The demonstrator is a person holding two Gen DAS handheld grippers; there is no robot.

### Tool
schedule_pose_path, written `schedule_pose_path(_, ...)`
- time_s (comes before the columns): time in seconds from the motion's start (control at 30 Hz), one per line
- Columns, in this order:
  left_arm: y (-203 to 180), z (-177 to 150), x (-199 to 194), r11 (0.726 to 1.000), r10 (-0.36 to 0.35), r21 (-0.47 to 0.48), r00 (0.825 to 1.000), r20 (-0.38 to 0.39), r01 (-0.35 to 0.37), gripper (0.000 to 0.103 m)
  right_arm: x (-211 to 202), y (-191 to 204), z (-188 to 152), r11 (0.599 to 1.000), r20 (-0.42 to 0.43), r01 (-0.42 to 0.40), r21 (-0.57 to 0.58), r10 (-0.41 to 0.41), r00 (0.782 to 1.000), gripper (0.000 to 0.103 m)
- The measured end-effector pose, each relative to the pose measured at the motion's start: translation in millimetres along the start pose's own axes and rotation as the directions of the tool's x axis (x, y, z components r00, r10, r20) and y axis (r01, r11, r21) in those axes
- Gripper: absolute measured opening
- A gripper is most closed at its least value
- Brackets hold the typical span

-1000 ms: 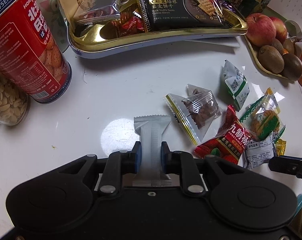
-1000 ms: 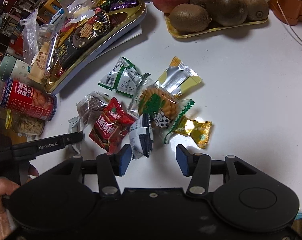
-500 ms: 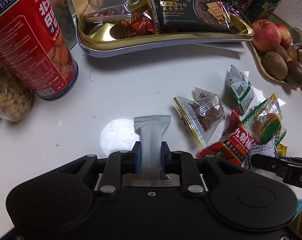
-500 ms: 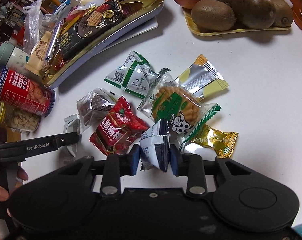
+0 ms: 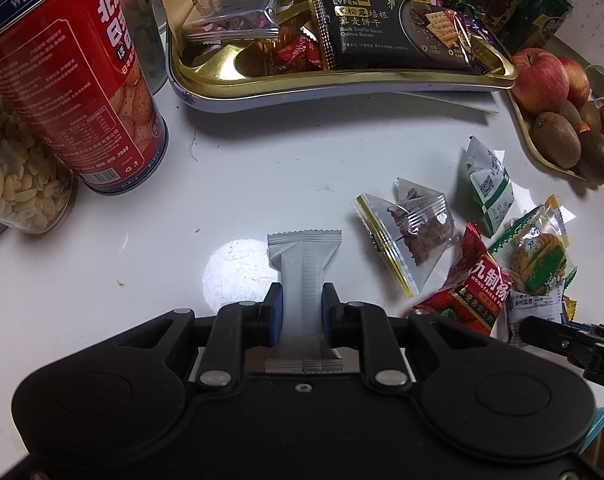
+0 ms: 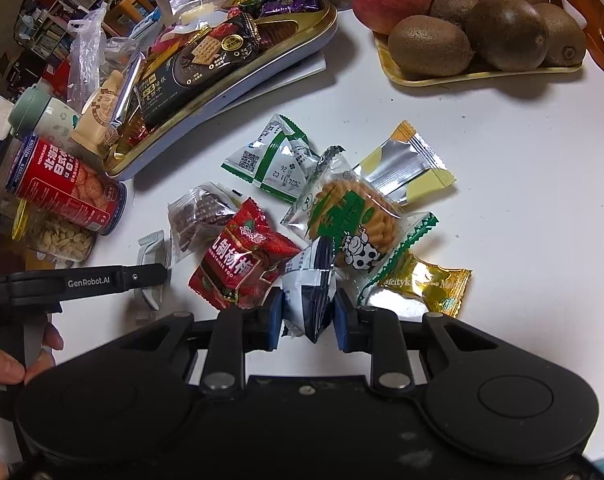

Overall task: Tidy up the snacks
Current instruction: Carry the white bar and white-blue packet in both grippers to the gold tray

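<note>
Now the right gripper (image 6: 307,314) has clamped the navy-white sachet (image 6: 305,296) at the loose pile's near edge, left gripper (image 5: 301,314) still pinching the silver bar wrapper (image 5: 303,280) above the table (image 5: 262,168), so both look ready for the gold tray (image 5: 341,82)

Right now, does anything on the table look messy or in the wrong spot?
Yes. Loose snack packets lie jumbled and overlapping on the white table instead of in the gold tray. The right gripper pinches a crumpled dark-blue-and-white packet; the left gripper holds a silver packet.

"WEIYUSEN" on red tin (image 5: 74,80); "LYFEN" on black biscuit pack (image 5: 389,28); "GenRobot.AI" on left tool (image 6: 156,280).
</note>
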State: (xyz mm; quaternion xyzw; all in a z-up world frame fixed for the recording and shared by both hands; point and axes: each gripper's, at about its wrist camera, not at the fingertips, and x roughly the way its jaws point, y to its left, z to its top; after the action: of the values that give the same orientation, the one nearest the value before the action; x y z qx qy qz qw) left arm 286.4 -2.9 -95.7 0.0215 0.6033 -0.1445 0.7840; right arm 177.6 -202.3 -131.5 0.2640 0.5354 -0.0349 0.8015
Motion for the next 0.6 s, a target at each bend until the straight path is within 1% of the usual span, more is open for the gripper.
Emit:
schedule_pose_path(0.2, 1.9, -2.0, -1.6, 1.000, 0.005, -0.012, 1.000, -0.002, -0.005, 0.025, -12.4, -5.3, -1.1, 1.000, 0.009, 0.002, -0.011, -0.002, 1.000, 0.028)
schedule_pose_path(0.6, -6.7, -18.3, -16.7, 1.000, 0.025, -0.014, 1.000, 0.018, -0.025, 0.025, -27.5, -21.9, -11.5, 1.000, 0.008, 0.020, 0.002, -0.020, 1.000, 0.028)
